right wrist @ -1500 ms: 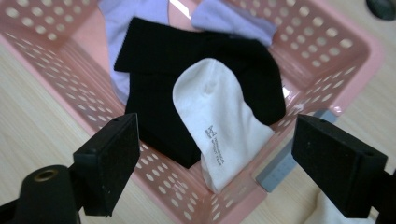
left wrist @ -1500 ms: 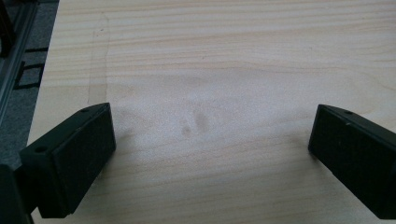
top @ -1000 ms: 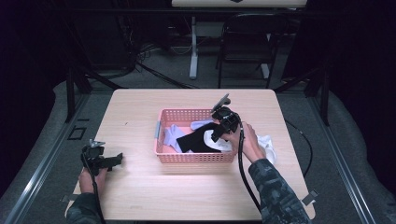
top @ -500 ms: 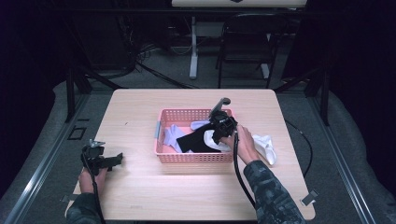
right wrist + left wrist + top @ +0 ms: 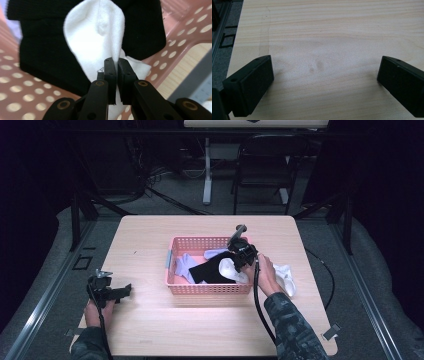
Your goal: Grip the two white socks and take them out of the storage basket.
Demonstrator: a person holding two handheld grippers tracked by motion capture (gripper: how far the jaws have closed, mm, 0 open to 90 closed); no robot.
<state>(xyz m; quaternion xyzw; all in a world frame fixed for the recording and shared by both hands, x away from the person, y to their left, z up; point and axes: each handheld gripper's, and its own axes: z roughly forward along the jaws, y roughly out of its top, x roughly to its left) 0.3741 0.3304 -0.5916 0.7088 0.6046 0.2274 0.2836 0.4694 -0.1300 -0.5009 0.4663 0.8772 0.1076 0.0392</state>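
Note:
A pink perforated basket (image 5: pixel 172 285) stands mid-table and holds a black sock (image 5: pixel 212 271), a pale lilac sock (image 5: pixel 186 265) and a white sock (image 5: pixel 231 269). My right gripper (image 5: pixel 239 265) reaches into the basket's right end and is shut on the white sock (image 5: pixel 98 42), which drapes over the black sock (image 5: pixel 42 50). Another white sock (image 5: pixel 285 279) lies on the table just right of the basket. My left gripper (image 5: pixel 125 290) rests near the table's front left corner, open, its jaws wide apart over bare wood (image 5: pixel 322 50).
The wooden table (image 5: pixel 210 330) has free room in front of and behind the basket. A chair (image 5: pixel 262 165) and a table leg (image 5: pixel 206 172) stand on the dark floor beyond the far edge. The basket's pink wall (image 5: pixel 190 32) is close to the right gripper.
My right gripper has lowered and shifted slightly left into the basket, laying the white sock over the black one. The left gripper has stayed put.

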